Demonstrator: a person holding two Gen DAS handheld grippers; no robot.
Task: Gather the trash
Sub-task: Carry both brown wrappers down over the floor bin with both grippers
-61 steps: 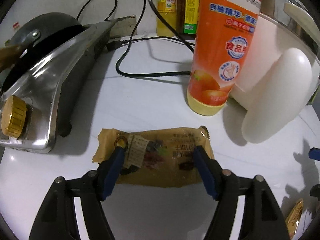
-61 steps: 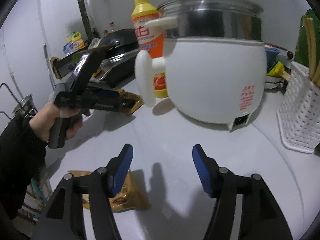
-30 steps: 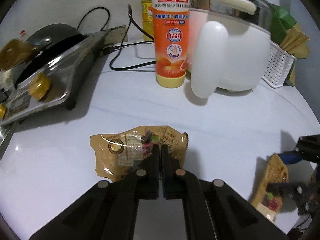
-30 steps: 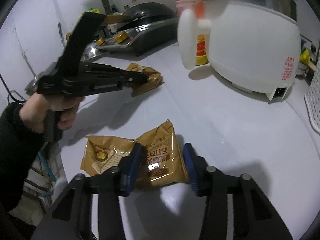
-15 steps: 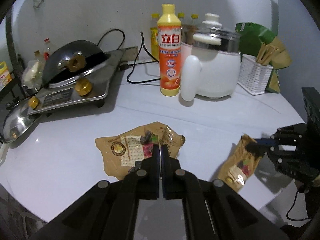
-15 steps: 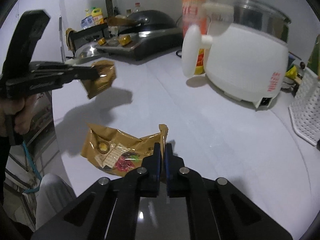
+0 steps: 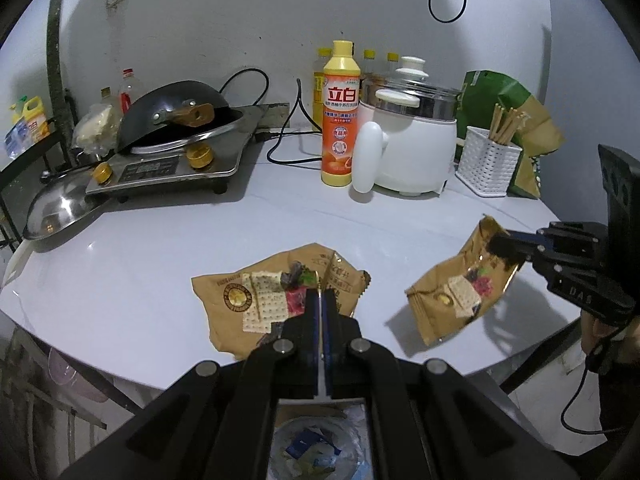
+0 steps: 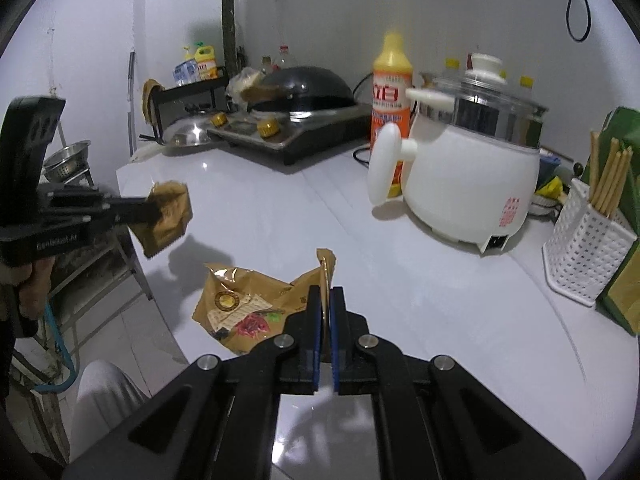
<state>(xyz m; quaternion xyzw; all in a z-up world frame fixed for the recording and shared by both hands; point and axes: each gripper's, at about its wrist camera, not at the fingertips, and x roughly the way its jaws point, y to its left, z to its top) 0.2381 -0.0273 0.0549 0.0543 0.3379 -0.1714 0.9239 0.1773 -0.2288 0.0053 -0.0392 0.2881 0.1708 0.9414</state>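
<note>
Two crumpled brown snack wrappers are held off the round white table (image 7: pixel 160 264). My left gripper (image 7: pixel 321 300) is shut on the edge of one wrapper (image 7: pixel 256 300), which hangs in front of the fingers over the table's near edge. In the right wrist view that left gripper (image 8: pixel 154 210) carries its wrapper (image 8: pixel 170 216) in the air beyond the table's left rim. My right gripper (image 8: pixel 326 300) is shut on the second wrapper (image 8: pixel 244 304). The left wrist view shows this right gripper (image 7: pixel 500 246) with its wrapper (image 7: pixel 460 296) dangling at the right.
An orange dish-soap bottle (image 7: pixel 339 120), a white electric cooker (image 7: pixel 412 152), a stove with a black wok (image 7: pixel 176 136) and a white chopstick basket (image 7: pixel 486 164) stand at the back. A steel lid (image 7: pixel 60 208) lies at the left. A lined bin (image 7: pixel 316 448) sits below my left gripper.
My right gripper's jaws went from open around the second wrapper to shut on it. Both grippers have risen and drawn back from the table, lifting their wrappers.
</note>
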